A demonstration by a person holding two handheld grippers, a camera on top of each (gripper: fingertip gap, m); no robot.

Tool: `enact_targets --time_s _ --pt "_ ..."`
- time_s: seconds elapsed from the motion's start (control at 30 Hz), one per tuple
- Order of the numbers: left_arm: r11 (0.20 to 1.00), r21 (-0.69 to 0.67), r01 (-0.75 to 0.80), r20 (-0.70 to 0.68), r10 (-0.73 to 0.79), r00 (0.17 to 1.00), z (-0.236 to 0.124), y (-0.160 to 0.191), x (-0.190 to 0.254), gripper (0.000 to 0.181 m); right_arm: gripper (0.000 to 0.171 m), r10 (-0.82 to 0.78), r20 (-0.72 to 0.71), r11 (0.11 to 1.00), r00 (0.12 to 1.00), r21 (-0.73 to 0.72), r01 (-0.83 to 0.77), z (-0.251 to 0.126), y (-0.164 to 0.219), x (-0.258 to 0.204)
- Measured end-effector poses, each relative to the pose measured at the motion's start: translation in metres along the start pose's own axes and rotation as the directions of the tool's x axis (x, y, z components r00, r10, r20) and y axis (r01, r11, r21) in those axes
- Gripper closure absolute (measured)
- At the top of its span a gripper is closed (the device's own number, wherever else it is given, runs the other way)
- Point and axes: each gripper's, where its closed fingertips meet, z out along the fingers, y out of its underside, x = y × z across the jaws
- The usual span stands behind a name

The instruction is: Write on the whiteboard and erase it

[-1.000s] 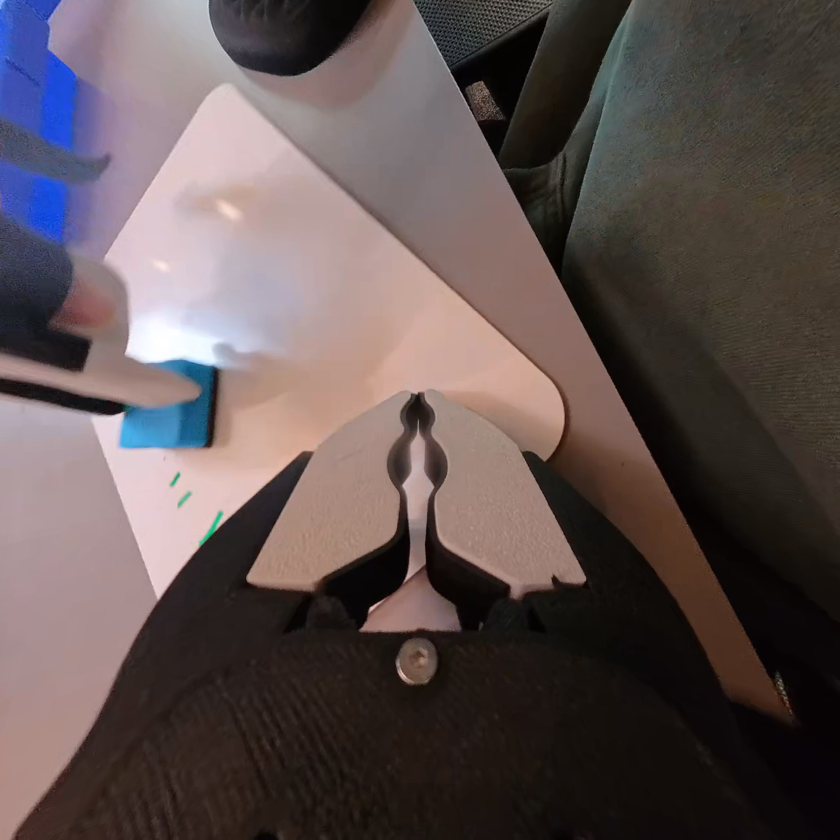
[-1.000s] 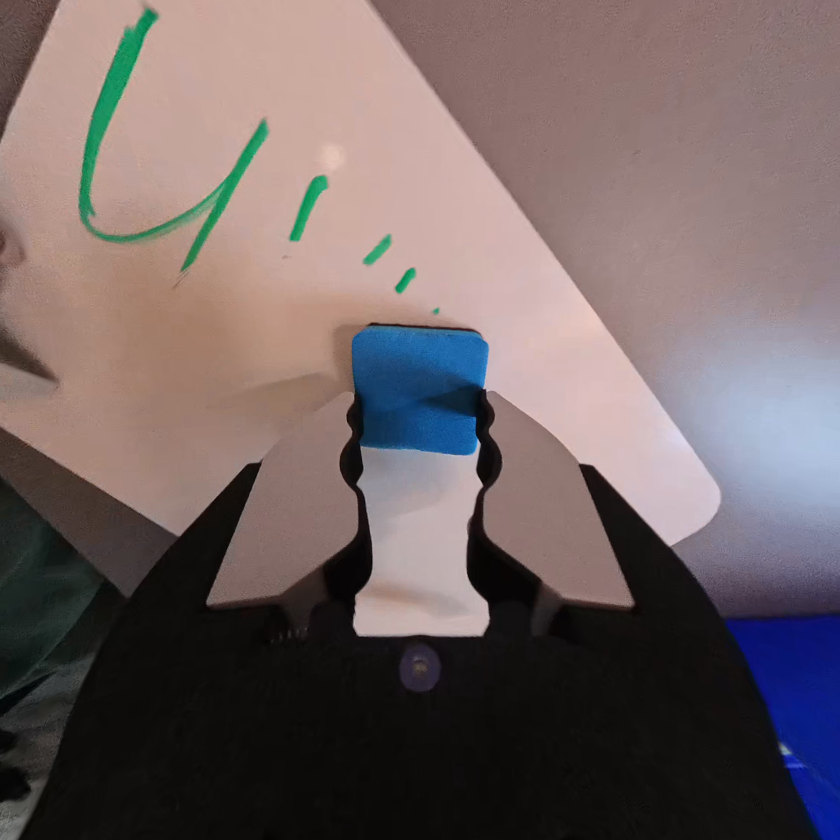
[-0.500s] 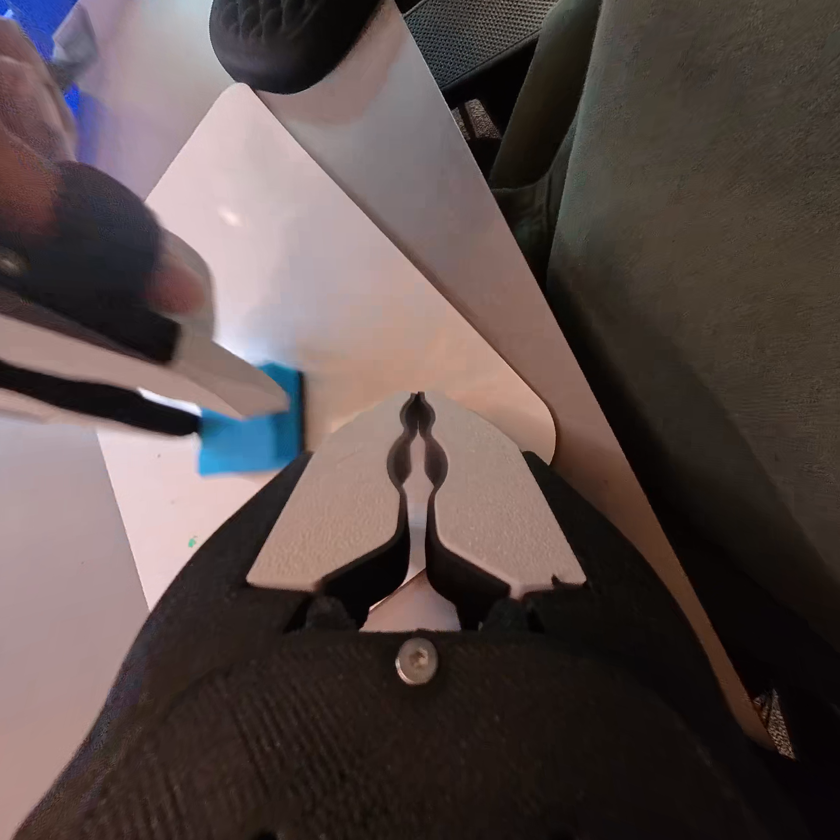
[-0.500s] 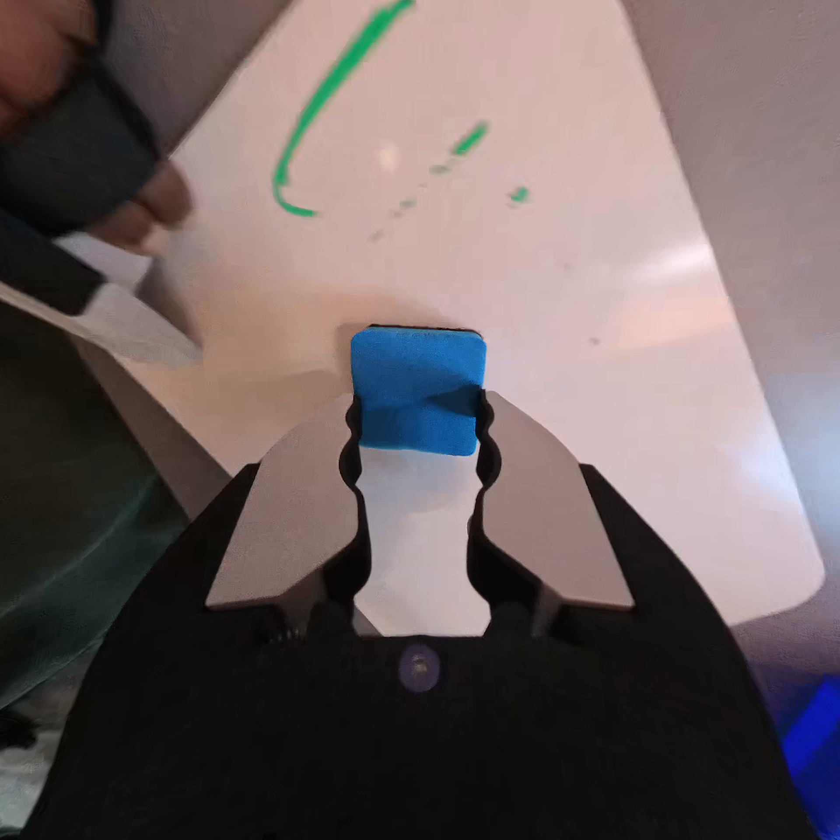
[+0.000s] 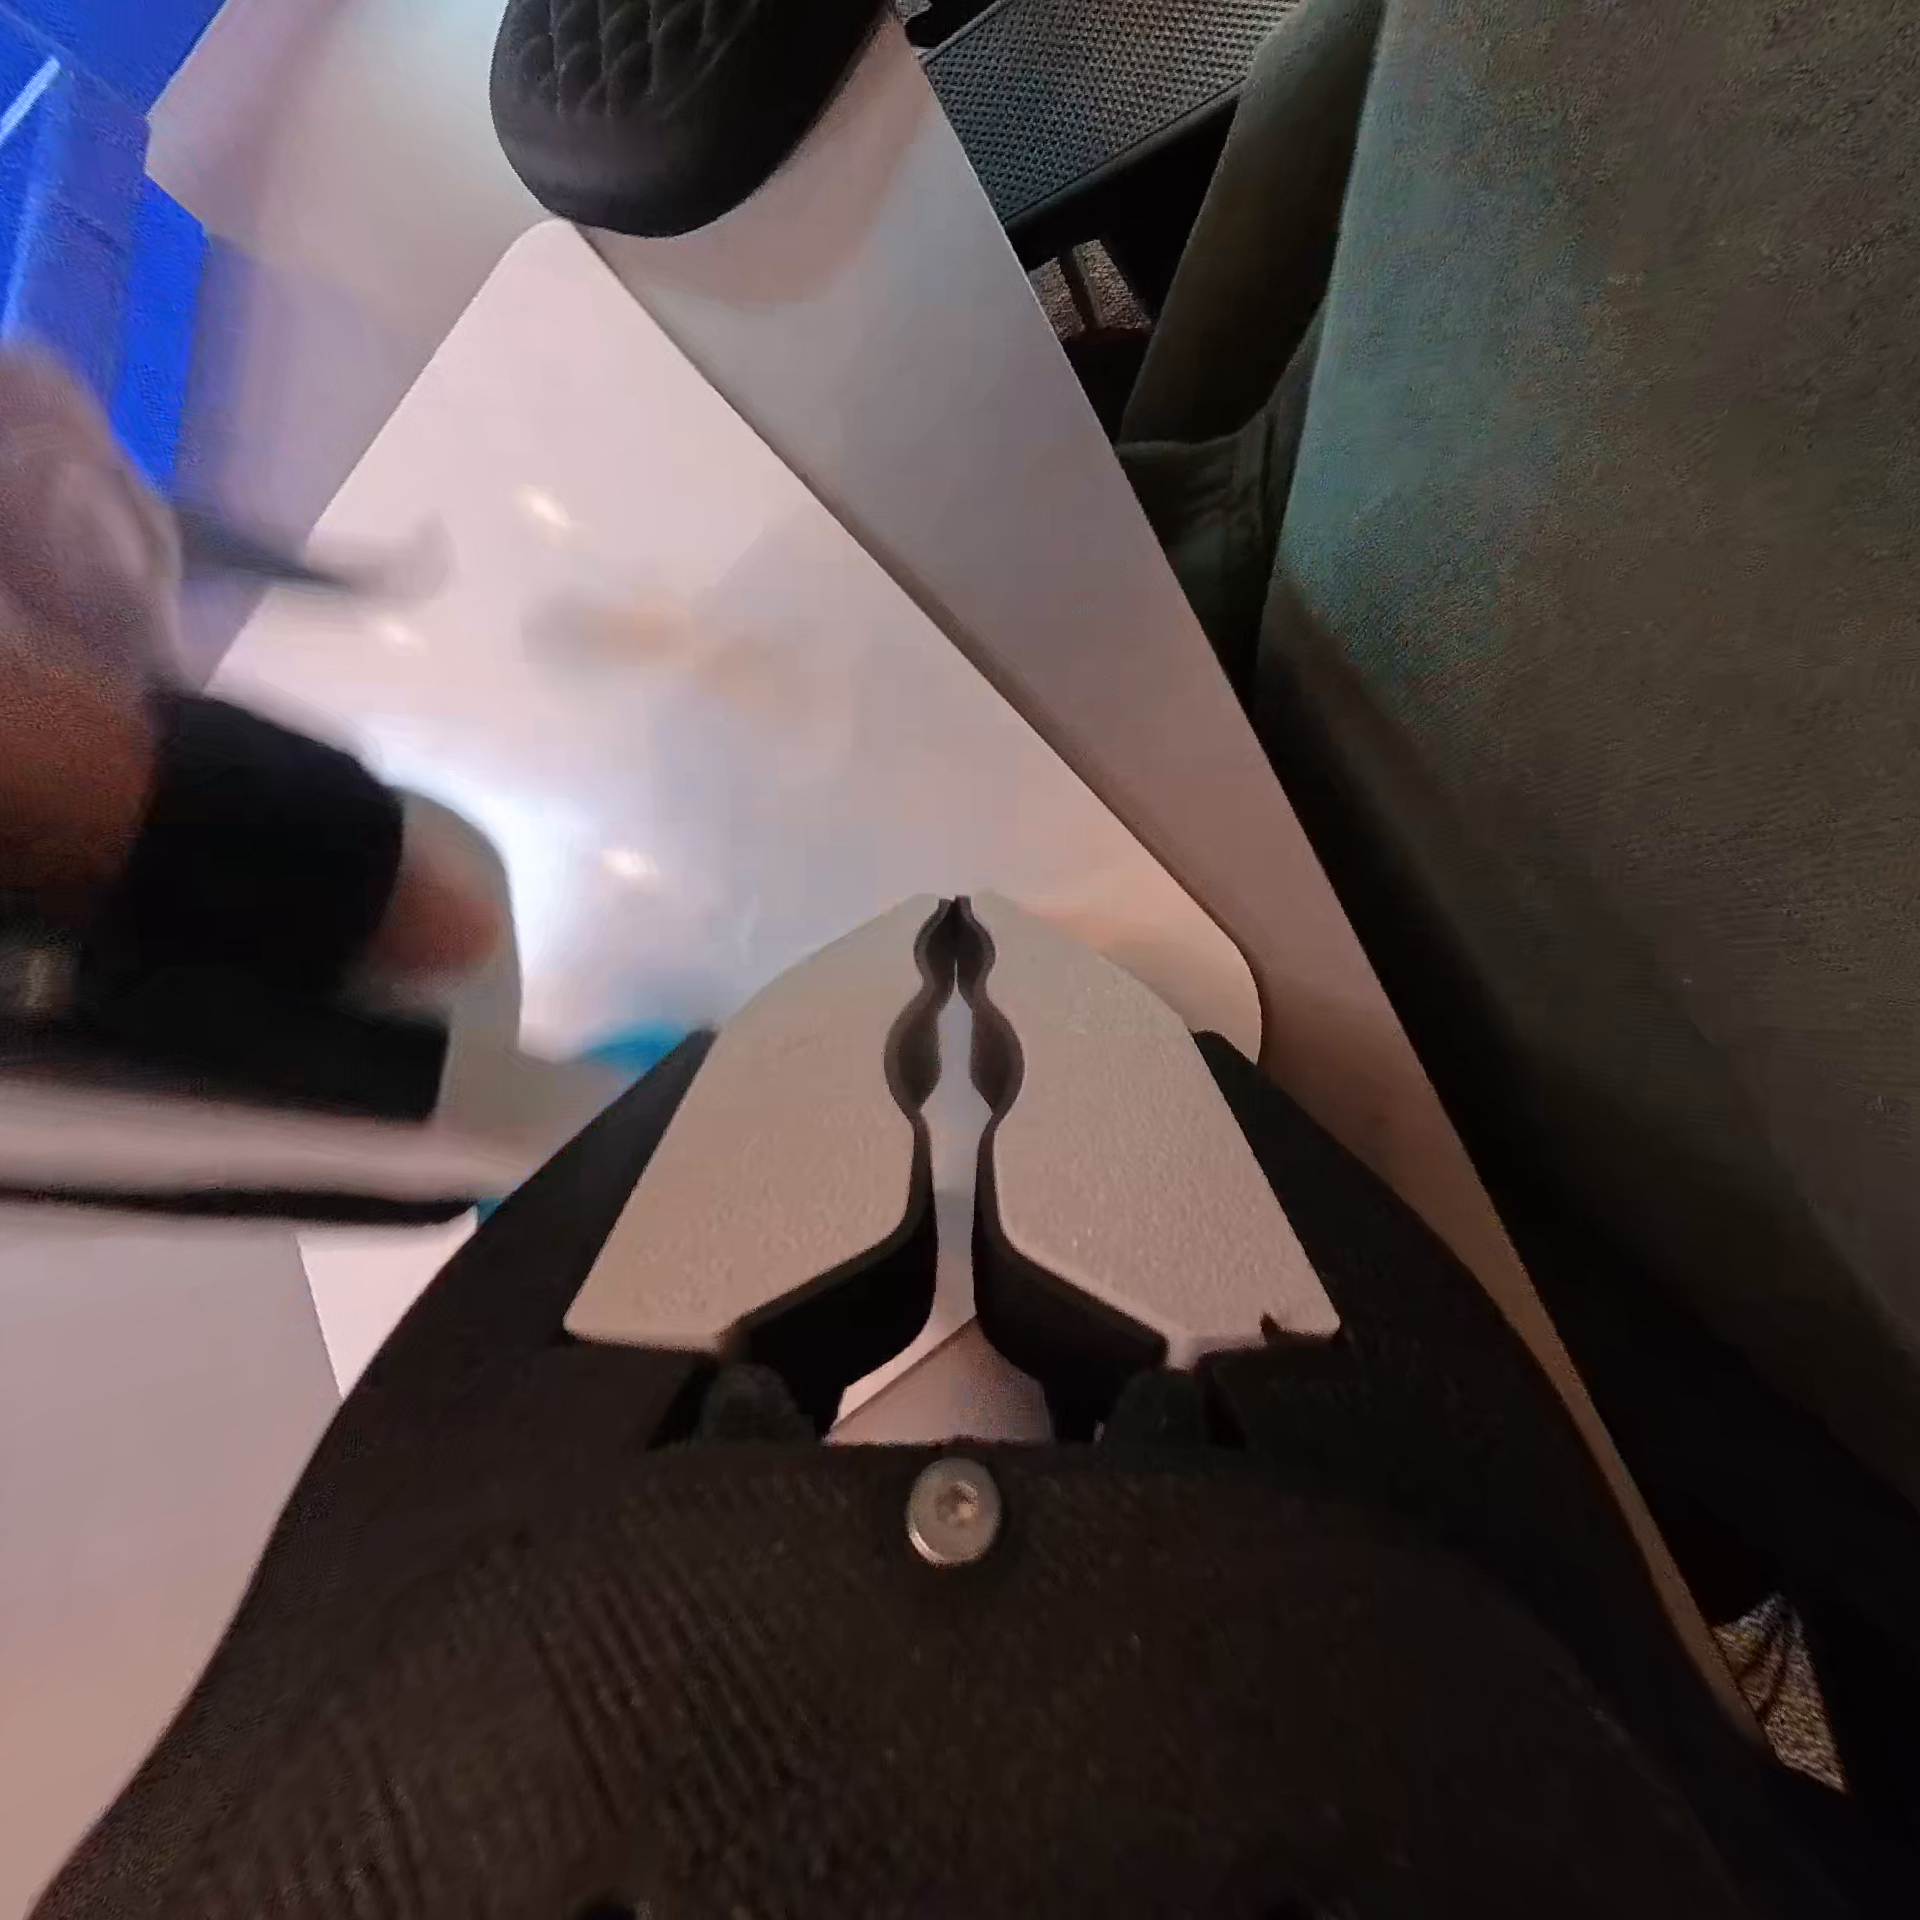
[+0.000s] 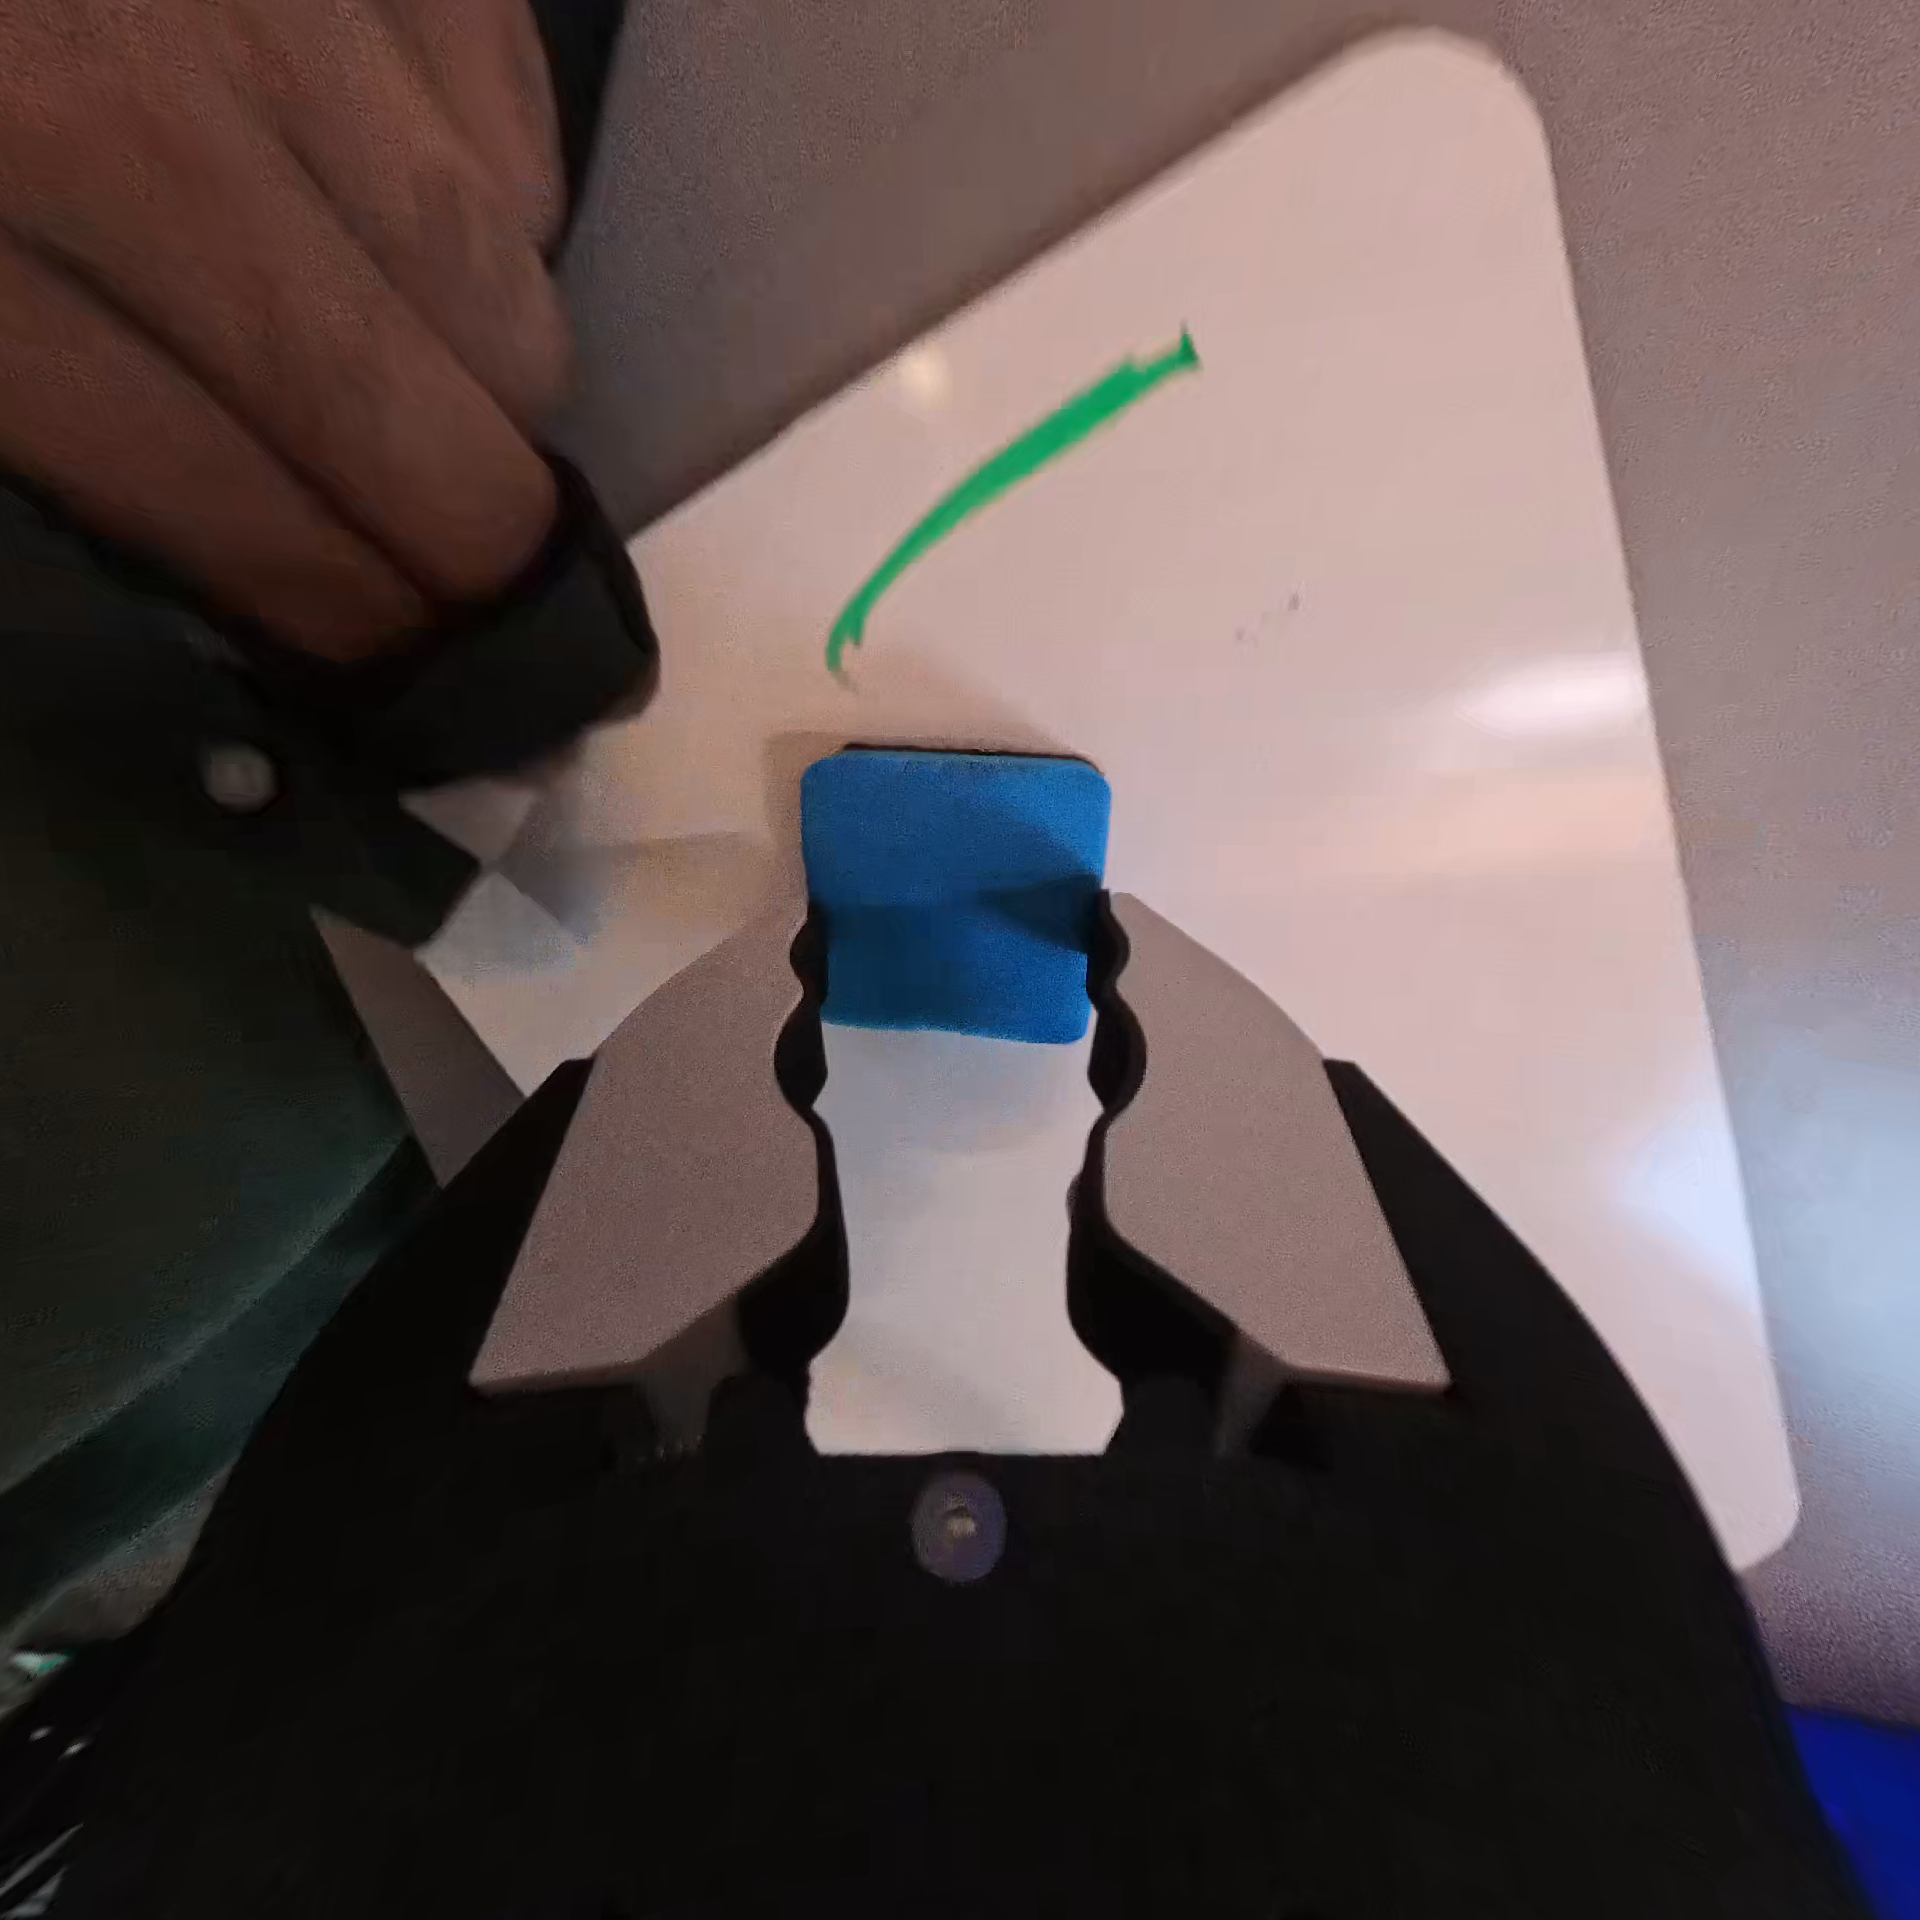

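A white whiteboard (image 6: pixel 1299 831) lies flat on a pale table. One curved green marker stroke (image 6: pixel 997 488) is on it, just beyond the eraser. My right gripper (image 6: pixel 956 925) is shut on a blue foam eraser (image 6: pixel 951 883) pressed on the board. My left gripper (image 5: pixel 958 914) is shut and empty, its tips resting on the board's near corner (image 5: pixel 1143 935). In the left wrist view the right gripper (image 5: pixel 260 1070) is a blurred shape at the left, with a sliver of the blue eraser (image 5: pixel 644 1039) showing. In the right wrist view the left gripper (image 6: pixel 436 790) and the hand holding it (image 6: pixel 260 312) are at the left.
The table edge (image 5: pixel 1195 727) runs diagonally past the board; beyond it are a person's dark green clothes (image 5: pixel 1610 727) and a black chair part (image 5: pixel 1091 104). A black rounded object (image 5: pixel 675 94) sits on the table beyond the board. Something blue (image 5: pixel 94 260) is at the far left.
The right gripper has swept the eraser across the board towards the left gripper. The small green dashes and part of the green writing are gone; one curved stroke is left. The left gripper stayed put.
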Motion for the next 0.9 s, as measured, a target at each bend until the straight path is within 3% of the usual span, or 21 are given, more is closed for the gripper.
enact_targets --time_s 0.1,0.2,0.27,0.37,0.47,0.57,0.63,0.73,0.83,0.9 --pt "1.0 -0.008 -0.018 0.017 0.018 1.0 0.0 0.0 0.0 0.181 0.122 0.047 -0.045 0.996 0.998 0.081 -0.043 0.004 -0.041 0.042" --pt "1.0 -0.007 -0.013 0.015 0.014 1.0 0.0 0.0 0.0 0.181 0.122 0.139 -0.127 0.99 0.982 0.053 -0.133 -0.006 -0.018 0.089" --pt "1.0 -0.004 -0.012 0.012 0.012 1.0 0.0 0.0 0.0 0.181 0.122 0.071 -0.034 0.997 0.997 -0.001 -0.071 -0.004 -0.002 0.053" --pt "1.0 0.0 -0.011 0.008 0.011 1.0 0.0 0.0 0.001 0.181 0.122 -0.13 -0.004 0.991 0.991 -0.023 0.13 0.005 -0.024 0.001" --pt "1.0 -0.006 -0.021 0.022 0.021 1.0 0.0 0.0 0.0 0.181 0.122 -0.089 -0.02 0.994 0.996 0.065 0.091 0.011 -0.066 0.025" --pt "1.0 -0.007 -0.019 0.025 0.019 0.999 0.0 0.0 0.0 0.181 0.122 -0.003 -0.045 0.999 0.999 0.044 0.005 0.005 -0.052 0.057" --pt "1.0 -0.007 -0.02 0.026 0.021 0.999 0.0 0.0 0.0 0.181 0.122 -0.072 0.015 0.997 0.997 -0.02 0.072 0.004 -0.033 0.03" --pt "1.0 -0.003 -0.017 0.019 0.017 1.0 0.0 0.0 0.001 0.181 0.122 -0.236 0.042 0.969 0.971 -0.072 0.238 0.01 -0.041 -0.008" --pt "1.0 -0.01 -0.028 0.033 0.029 0.999 0.0 0.0 0.0 0.181 0.122 -0.121 0.0 0.993 0.993 -0.006 0.121 0.012 -0.073 0.033" --pt "1.0 -0.009 -0.019 0.033 0.019 0.999 0.0 0.0 0.0 0.181 0.122 -0.053 -0.046 0.999 0.998 -0.003 0.053 0.008 -0.071 0.066"
